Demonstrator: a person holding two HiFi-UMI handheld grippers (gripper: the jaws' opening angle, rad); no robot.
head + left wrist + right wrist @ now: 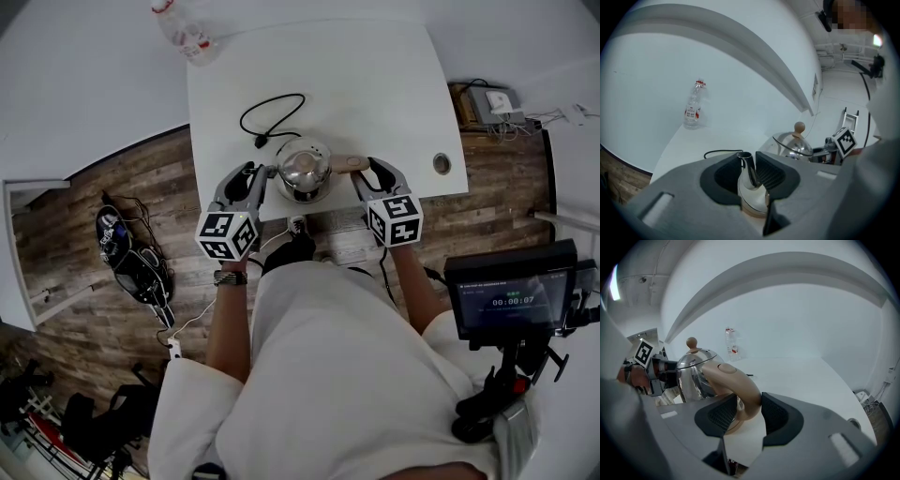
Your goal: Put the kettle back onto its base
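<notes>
A steel kettle [305,169] with a knobbed lid stands near the white table's [375,84] front edge. My left gripper [267,174] is shut on its spout [749,169], which sits between the dark pads. My right gripper [362,168] is shut on the tan handle [736,385] on the kettle's other side. A tan ring [752,209] shows under the kettle's body. I cannot tell whether that ring is the base or whether the kettle rests on it. The lid [792,143] and the body [696,369] show beyond each gripper's jaws.
A black cord [272,114] loops on the table just behind the kettle. A plastic bottle [186,36] stands at the far left corner. A round hole [442,163] is in the table at the right. A screen on a stand [511,295] is at my right.
</notes>
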